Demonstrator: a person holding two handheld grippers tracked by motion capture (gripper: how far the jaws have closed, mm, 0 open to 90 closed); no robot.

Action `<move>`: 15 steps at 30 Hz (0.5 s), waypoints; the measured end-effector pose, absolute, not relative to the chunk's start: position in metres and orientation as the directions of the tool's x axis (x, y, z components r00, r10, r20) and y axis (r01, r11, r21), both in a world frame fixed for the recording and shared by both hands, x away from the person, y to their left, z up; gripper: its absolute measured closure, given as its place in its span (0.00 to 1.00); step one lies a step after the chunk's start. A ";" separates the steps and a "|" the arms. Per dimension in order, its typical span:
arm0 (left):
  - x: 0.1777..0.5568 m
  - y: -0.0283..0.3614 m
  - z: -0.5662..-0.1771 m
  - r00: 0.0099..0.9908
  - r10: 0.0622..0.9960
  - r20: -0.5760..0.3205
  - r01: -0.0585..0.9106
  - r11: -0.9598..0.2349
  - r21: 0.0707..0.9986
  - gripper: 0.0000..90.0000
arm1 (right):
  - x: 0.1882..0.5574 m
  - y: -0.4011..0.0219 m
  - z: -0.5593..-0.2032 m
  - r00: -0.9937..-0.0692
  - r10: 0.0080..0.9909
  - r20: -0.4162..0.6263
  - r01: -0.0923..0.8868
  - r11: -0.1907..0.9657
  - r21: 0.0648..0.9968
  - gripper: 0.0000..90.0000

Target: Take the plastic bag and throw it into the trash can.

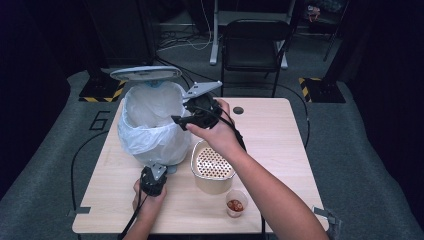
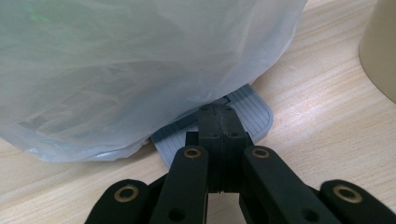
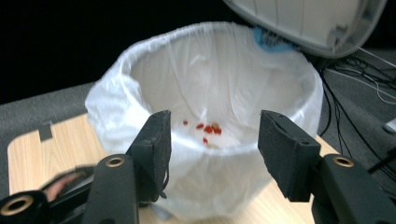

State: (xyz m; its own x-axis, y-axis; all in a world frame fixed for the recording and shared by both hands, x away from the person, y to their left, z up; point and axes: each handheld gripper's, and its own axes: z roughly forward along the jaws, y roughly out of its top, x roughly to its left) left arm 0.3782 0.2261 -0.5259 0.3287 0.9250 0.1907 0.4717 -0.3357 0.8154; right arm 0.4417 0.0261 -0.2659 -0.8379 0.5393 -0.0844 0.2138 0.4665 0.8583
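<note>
From above, a bin lined with a white plastic bag (image 1: pixel 148 122) stands on the pale wooden table (image 1: pixel 280 135), its grey lid (image 1: pixel 145 73) raised. The right gripper (image 1: pixel 181 120) hangs at the bin's rim; the left gripper (image 1: pixel 153 181) sits at its foot.

Along the left gripper (image 2: pixel 219 122), the jaws are closed, pressing the grey ribbed pedal (image 2: pixel 252 114).

Along the right gripper (image 3: pixel 212 140), the jaws stand apart with nothing between them; red scraps (image 3: pixel 208 128) lie inside the bag.

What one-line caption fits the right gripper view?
Open right gripper hovering over the white plastic-lined bin, small red scraps lying inside, grey lid raised behind.
</note>
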 end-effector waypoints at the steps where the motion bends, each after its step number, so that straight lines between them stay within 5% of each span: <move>1: 0.378 0.226 -0.526 0.329 0.925 0.188 0.472 -0.334 0.816 1.00 | 0.439 0.020 -0.269 -0.837 0.541 -0.080 0.219 0.466 0.857 0.49; 15: 0.378 0.225 -0.527 0.328 0.930 0.163 0.478 -0.313 0.821 1.00 | 0.425 -0.022 -0.287 -0.815 0.576 -0.059 0.251 0.443 0.861 0.41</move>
